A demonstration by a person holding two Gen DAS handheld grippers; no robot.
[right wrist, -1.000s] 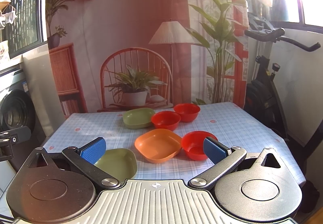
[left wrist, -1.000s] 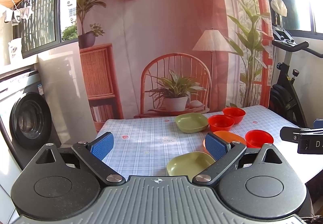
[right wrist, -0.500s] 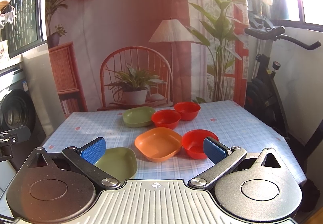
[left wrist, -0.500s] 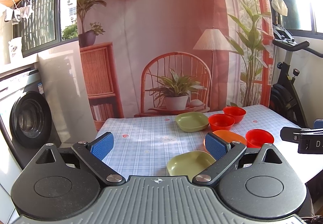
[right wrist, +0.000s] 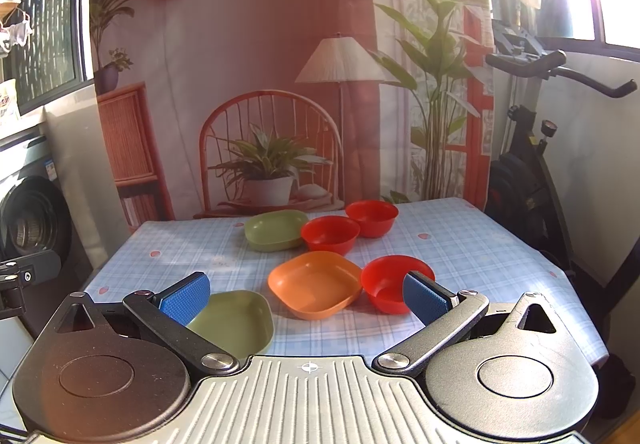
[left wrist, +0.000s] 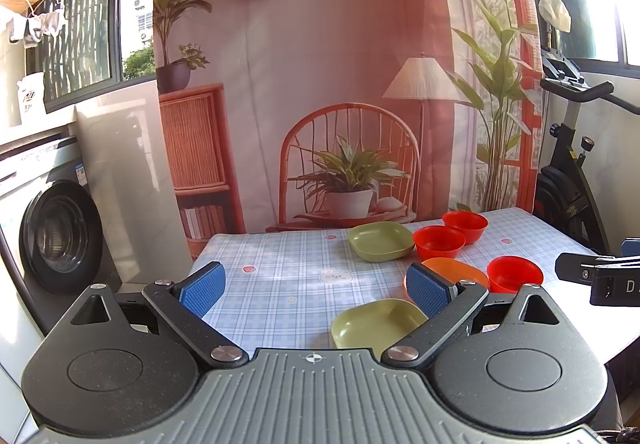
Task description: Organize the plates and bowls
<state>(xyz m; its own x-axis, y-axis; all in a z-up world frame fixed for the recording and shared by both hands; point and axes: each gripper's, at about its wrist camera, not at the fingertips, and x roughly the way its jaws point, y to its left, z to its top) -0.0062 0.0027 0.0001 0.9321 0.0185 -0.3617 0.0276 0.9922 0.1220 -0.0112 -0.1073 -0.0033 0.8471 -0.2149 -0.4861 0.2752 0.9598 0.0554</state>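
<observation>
On the checked table [right wrist: 460, 244] lie two green square plates, one near [right wrist: 236, 318] and one far [right wrist: 274, 230], an orange square plate [right wrist: 316, 284], and three red bowls: near [right wrist: 394, 282], middle [right wrist: 330, 234], far [right wrist: 372, 215]. In the left wrist view the near green plate [left wrist: 376, 322], orange plate [left wrist: 460, 270] and near red bowl [left wrist: 514, 272] show too. My left gripper [left wrist: 316, 288] is open and empty above the table's near left part. My right gripper [right wrist: 306, 298] is open and empty, hovering before the orange plate.
An exercise bike [right wrist: 532, 171] stands right of the table. A washing machine [left wrist: 56, 236] stands to the left. A printed backdrop [left wrist: 340, 83] hangs behind the table's far edge. The other gripper's side shows at the right edge of the left wrist view [left wrist: 600, 276].
Both views have shifted very slightly; the right gripper has edged a little closer to the dishes. Nothing on the table has moved.
</observation>
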